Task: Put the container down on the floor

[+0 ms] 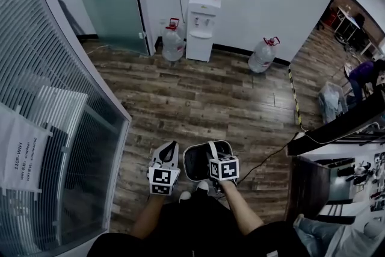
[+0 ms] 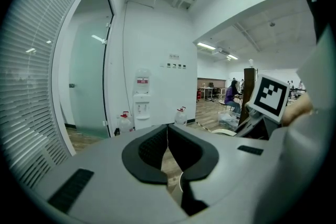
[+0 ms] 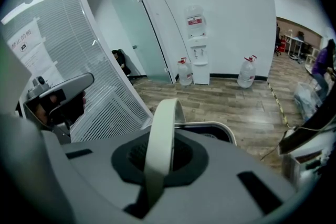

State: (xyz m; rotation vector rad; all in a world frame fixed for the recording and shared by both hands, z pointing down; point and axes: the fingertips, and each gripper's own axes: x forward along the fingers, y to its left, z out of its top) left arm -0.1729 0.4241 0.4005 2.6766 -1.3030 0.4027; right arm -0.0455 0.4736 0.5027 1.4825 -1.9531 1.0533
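The container [image 1: 197, 164] is a dark bin with a white rim, hanging above the wooden floor in front of the person's legs. Its white handle [image 3: 160, 136] arches up between the jaws of my right gripper [image 1: 213, 152], which is shut on it. In the right gripper view the container's rim [image 3: 212, 125] shows just beyond the jaws. My left gripper [image 1: 171, 151] hovers close to the container's left side, shut, with nothing between its fingers. In the left gripper view the tips of that gripper [image 2: 167, 129] meet, and the right gripper's marker cube [image 2: 272, 95] shows at the right.
A glass wall with blinds [image 1: 48, 117] curves along the left. A water dispenser [image 1: 203, 15] stands at the far wall between two water jugs [image 1: 172, 42] [image 1: 263, 54]. A cable [image 1: 271, 156] runs across the floor toward a dark desk [image 1: 337, 123] at the right.
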